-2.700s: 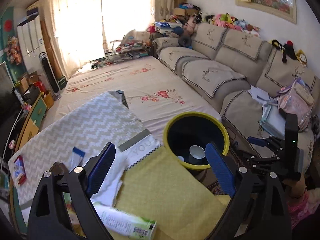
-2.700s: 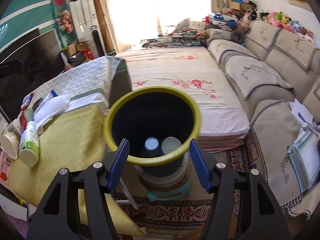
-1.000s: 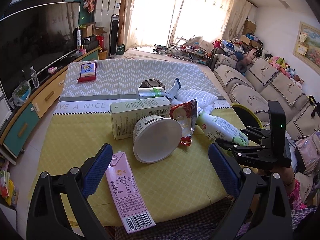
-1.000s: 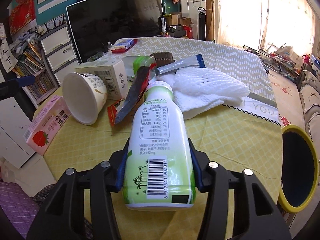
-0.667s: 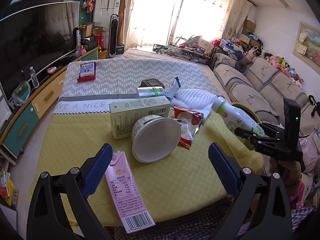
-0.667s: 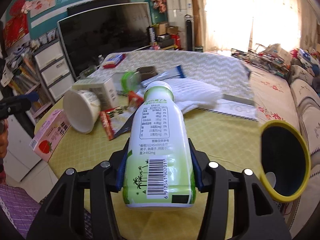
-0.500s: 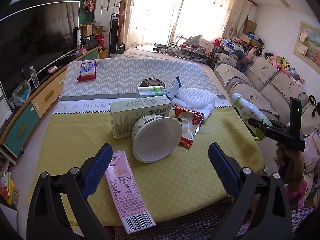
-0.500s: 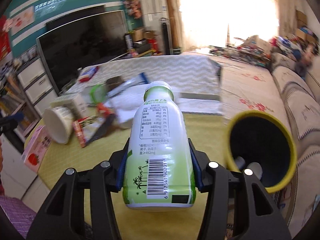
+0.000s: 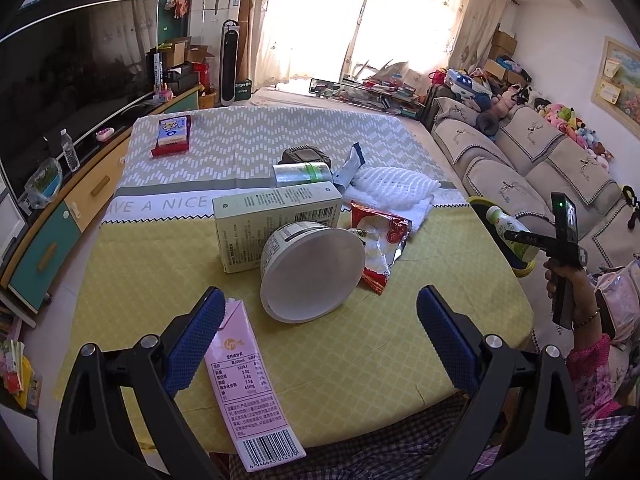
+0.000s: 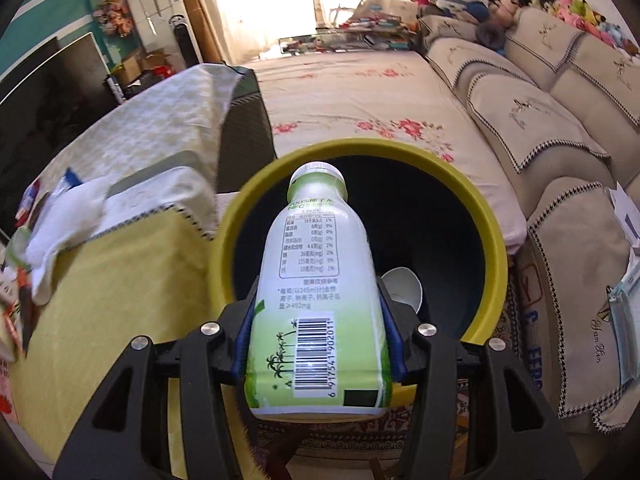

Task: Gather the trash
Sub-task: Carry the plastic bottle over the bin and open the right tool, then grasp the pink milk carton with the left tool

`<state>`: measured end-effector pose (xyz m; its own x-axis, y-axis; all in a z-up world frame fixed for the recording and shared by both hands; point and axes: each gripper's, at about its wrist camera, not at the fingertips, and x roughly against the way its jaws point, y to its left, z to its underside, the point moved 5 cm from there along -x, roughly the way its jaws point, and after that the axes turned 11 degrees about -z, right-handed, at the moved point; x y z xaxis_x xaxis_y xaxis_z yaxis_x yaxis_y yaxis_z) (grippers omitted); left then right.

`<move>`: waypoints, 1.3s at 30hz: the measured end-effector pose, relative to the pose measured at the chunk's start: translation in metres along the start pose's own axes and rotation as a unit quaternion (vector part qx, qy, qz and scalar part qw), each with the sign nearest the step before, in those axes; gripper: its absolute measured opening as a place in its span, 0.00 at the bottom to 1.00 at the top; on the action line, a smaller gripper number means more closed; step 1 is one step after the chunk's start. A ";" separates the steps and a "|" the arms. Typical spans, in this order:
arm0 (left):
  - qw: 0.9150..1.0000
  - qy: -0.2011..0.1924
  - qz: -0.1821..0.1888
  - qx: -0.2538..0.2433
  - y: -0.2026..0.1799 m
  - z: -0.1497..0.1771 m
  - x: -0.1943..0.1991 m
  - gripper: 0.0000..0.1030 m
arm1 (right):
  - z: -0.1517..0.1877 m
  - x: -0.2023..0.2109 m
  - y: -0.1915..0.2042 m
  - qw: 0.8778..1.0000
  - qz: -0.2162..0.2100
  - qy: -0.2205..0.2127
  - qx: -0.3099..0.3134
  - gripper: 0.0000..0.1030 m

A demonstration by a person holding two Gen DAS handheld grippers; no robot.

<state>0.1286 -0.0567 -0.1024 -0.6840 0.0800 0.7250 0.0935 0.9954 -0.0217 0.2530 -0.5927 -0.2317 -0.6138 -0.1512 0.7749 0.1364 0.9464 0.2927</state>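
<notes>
Only the right wrist view looks down into the yellow-rimmed bin (image 10: 494, 256), where a white cup (image 10: 404, 286) lies at the dark bottom; the left wrist view catches no more than a sliver of that rim (image 9: 480, 202) past the bench's edge, but lays out the litter on the bench (image 9: 160, 264) in full. There a pink carton (image 9: 252, 392) lies flat nearest the camera, a white paper bowl (image 9: 314, 270) lies on its side with its mouth toward the lens, a pale green box (image 9: 276, 220) lies behind it, and a red and silver wrapper (image 9: 380, 246) lies just beside the bowl, with white foam netting (image 9: 394, 186) farther back. The right tongs (image 10: 318, 334) are clamped about halfway closed on the lower body of a green and white bottle (image 10: 318, 280), blue pads pressed to both its sides, cap pointing away over the bin's mouth. The left tongs (image 9: 320, 336) stand wide apart and hold nothing; their left pad sits over the pink carton's top corner, though whether it touches cannot be told. From the left view the right hand (image 9: 568, 280) grips its tool's handle upright beyond the bench's right edge, a bracelet on the wrist and a pink patterned sleeve below, with the bottle (image 9: 510, 232) slanting over the bin. The left tongs angle down toward the bench.
</notes>
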 end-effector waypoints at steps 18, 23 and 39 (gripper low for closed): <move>0.999 0.022 -0.045 0.002 0.015 0.015 -0.008 0.92 | 0.036 0.051 0.040 0.997 -0.031 -0.069 0.009 0.65; 0.995 0.034 -0.090 0.007 0.028 0.032 -0.010 0.92 | 0.041 0.055 0.052 0.996 -0.050 -0.069 0.016 0.66; 0.989 0.103 -0.108 0.022 0.032 0.084 -0.047 0.87 | 0.045 0.058 0.081 0.994 -0.081 -0.068 0.030 0.68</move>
<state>0.1031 -0.0242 -0.1945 -0.5230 -0.1419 0.8404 -0.0725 0.9899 0.1220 0.1929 -0.5124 -0.1883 -0.7241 -0.2659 0.6363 -0.0158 0.9288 0.3701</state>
